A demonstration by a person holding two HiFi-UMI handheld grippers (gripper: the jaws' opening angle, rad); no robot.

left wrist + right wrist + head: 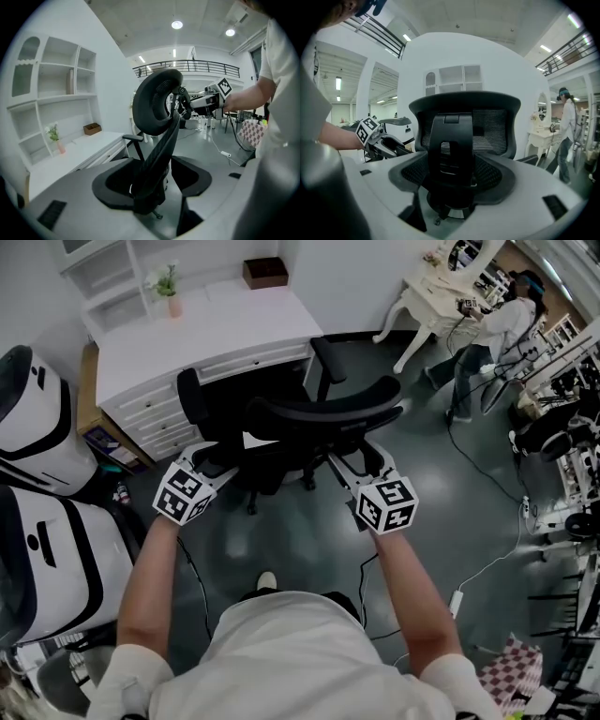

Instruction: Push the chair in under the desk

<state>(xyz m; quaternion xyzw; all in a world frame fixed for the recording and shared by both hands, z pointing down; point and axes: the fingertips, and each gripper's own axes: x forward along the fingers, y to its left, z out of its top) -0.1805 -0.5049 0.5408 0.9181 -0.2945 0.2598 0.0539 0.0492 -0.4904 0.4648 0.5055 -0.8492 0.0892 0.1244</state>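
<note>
**Both grippers at the chair's back, jaws wide**

The left gripper (212,465) and right gripper (362,465) sit at the ends of the person's bare forearms, both with their jaws spread wide. Between the left jaws the backrest of the black chair (281,427) shows edge-on. Between the right jaws stands the spine of the backrest, with mesh to either side. Neither pair closes on it.

Beyond the jaws, the chair faces the white desk (216,329), its seat at the desk's front edge and its backrest toward the person. One armrest (190,395) lies just in front of the drawers (155,413). The other armrest (328,360) is just beside the desk's far corner.

On the desk are a small plant in a pink vase (169,287) and a brown box (265,272), with white shelves (103,277) behind. Left of the left jaws stand rounded white units (33,418). Well right of the right jaws, another person (492,329) stands at a white dressing table (431,287). Cables (497,559) cross the grey floor (450,474).
</note>
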